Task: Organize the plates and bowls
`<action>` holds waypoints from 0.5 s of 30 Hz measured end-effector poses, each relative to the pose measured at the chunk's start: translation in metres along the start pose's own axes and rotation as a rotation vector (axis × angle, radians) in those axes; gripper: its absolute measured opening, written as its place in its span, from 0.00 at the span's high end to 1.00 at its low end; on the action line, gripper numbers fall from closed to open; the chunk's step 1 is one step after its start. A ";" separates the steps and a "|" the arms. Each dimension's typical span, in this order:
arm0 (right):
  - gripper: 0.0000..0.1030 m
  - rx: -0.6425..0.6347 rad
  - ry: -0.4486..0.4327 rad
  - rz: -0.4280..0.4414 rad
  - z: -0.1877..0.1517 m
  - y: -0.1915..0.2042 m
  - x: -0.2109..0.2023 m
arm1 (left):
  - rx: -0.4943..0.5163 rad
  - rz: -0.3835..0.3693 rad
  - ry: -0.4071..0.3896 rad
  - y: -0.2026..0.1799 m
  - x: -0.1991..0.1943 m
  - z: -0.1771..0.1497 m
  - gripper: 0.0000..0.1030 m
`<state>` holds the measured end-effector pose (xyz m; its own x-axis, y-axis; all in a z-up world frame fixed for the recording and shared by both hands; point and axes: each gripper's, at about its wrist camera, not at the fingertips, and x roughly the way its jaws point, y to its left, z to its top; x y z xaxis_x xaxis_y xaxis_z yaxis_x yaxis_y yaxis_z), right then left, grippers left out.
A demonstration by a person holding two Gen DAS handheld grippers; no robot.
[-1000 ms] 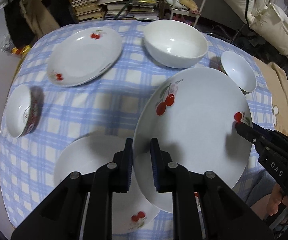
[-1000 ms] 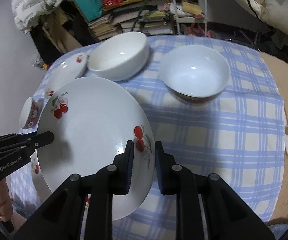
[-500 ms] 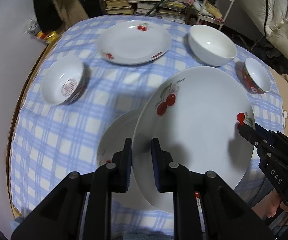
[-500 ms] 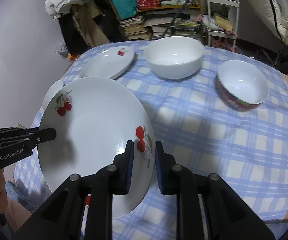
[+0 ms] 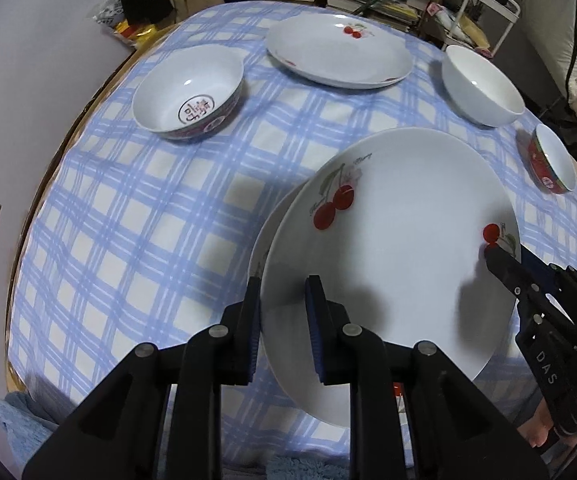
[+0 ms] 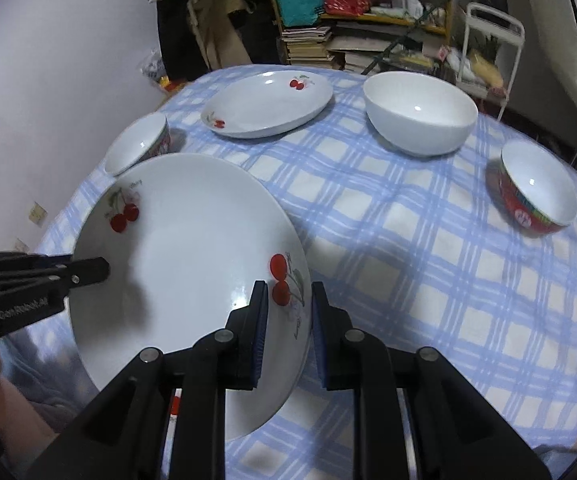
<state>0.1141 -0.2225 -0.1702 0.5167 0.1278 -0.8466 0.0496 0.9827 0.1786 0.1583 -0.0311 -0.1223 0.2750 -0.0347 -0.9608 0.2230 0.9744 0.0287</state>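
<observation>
Both grippers hold one large white cherry plate (image 5: 400,248) by opposite rims, above the table. My left gripper (image 5: 282,312) is shut on its near-left rim; my right gripper (image 6: 288,316) is shut on its right rim (image 6: 192,256). Each gripper shows in the other's view: the right one (image 5: 504,264), the left one (image 6: 88,272). A second plate (image 5: 266,232) lies on the table under the held one, mostly hidden. A third cherry plate (image 5: 338,52) sits at the far side.
A patterned bowl (image 5: 190,94) stands at the far left, a plain white bowl (image 5: 482,86) at the far right, a red-sided bowl (image 5: 550,160) at the right edge. The round table has a blue checked cloth (image 5: 148,220). Shelves and books stand behind.
Both grippers have carried the held plate leftward and over the plate lying on the table, so it now covers most of that plate. Both grips are unchanged.
</observation>
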 end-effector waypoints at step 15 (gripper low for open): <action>0.82 -0.007 -0.007 -0.030 -0.006 -0.001 0.026 | -0.049 -0.046 0.103 0.009 0.039 -0.002 0.80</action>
<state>0.1226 -0.2198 -0.1950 0.5207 0.0970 -0.8482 0.0595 0.9870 0.1494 0.1693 -0.0233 -0.1601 0.1679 -0.0590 -0.9840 0.1866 0.9821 -0.0270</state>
